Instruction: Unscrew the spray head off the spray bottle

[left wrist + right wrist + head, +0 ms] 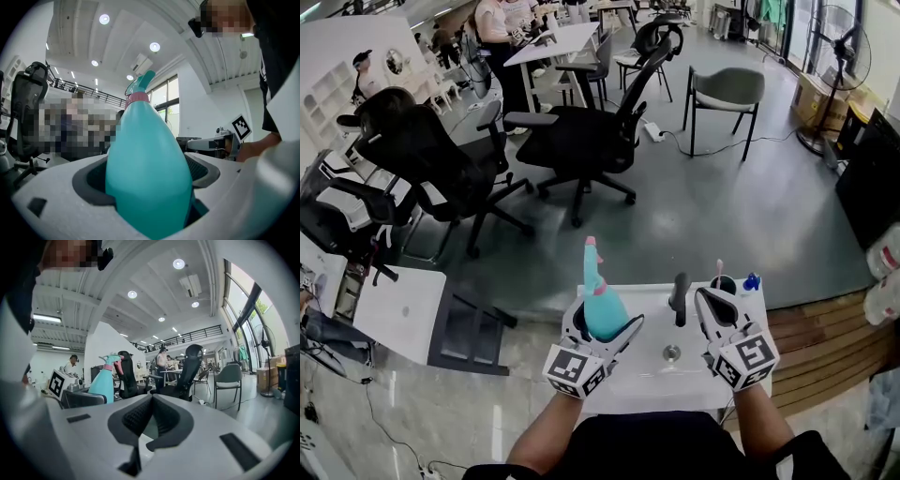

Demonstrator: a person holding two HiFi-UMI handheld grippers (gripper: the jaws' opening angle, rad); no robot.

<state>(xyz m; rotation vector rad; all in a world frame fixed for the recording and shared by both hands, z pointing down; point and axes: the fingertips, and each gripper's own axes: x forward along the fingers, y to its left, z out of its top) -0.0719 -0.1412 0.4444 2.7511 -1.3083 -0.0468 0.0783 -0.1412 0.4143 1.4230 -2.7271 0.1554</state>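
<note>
A teal spray bottle [602,311] stands upright in my left gripper [605,326], which is shut on its body above the white table [649,380]. Its teal spray head [592,261] sits on a pink collar and points away from me. In the left gripper view the bottle [147,164] fills the space between the grey pads, with the spray head [140,85] on top. My right gripper [715,294] is held to the right of the bottle, apart from it, shut and empty. In the right gripper view the ribbed pads [151,411] meet, and the bottle [103,380] shows at the left.
On the table stand a black upright handle [679,295], a small metal disc [672,353] and a blue-capped item [752,281]. Black office chairs [581,131] and a grey chair [727,94] stand beyond. A lower white desk [398,314] is at the left.
</note>
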